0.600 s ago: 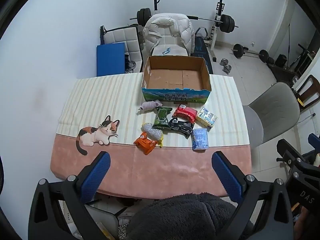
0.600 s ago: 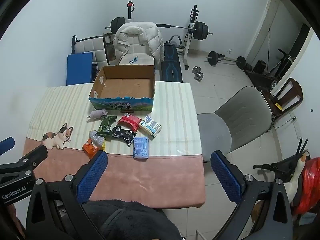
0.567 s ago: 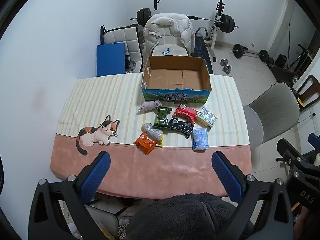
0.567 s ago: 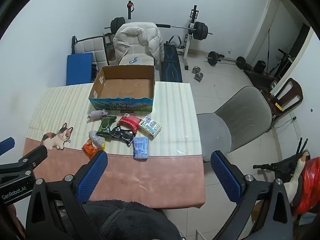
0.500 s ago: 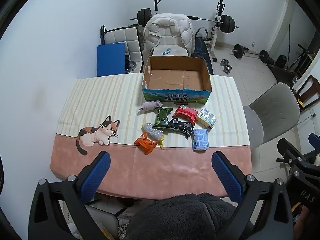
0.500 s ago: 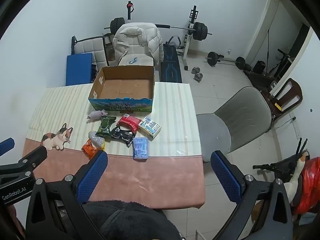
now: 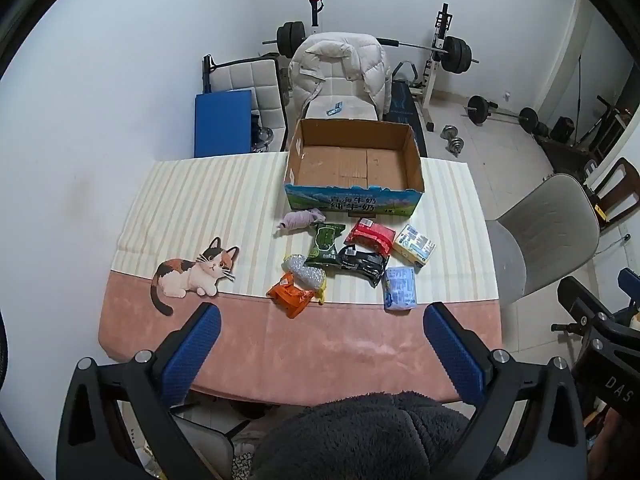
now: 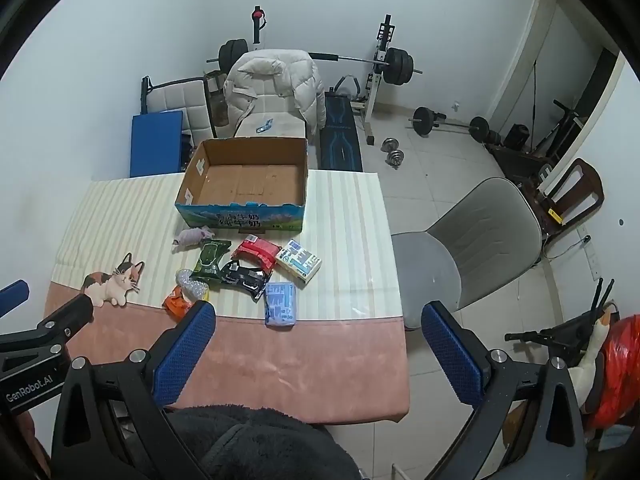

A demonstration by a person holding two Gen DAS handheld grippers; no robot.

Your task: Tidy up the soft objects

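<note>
— So, where do the grippers stand?

— Left gripper (image 7: 322, 344) hangs above the near edge of the table (image 7: 340, 344), jaws spread wide, nothing between them. Right gripper (image 8: 318, 344) likewise, jaws wide apart and bare, out over the table's right corner.

— And the soft things?

— Clustered mid-table, at 12 o'clock from the left gripper. A purple pouch (image 7: 301, 218) lies just in front of the box (image 7: 354, 202). At 5 o'clock from it sits a green pack (image 7: 325, 242), touching a black pack (image 7: 360, 262) at its 3 o'clock. A red pack (image 7: 371, 237) overlaps the black one's far edge. At 3 o'clock from the red lies a white-blue pack (image 7: 415, 244). A light blue pack (image 7: 400, 289) sits at 6 o'clock from that one, near the pink band of the cloth.

— Anything at the near left of the cluster?

— A bubble-wrap wad (image 7: 302, 272) resting against an orange pack (image 7: 291, 295), with a yellow bit beside them that I cannot identify.

— The box?

— Open on top, at the far edge, nothing inside. A printed cat (image 7: 192, 274) lies at 9 o'clock from the cluster.
</note>
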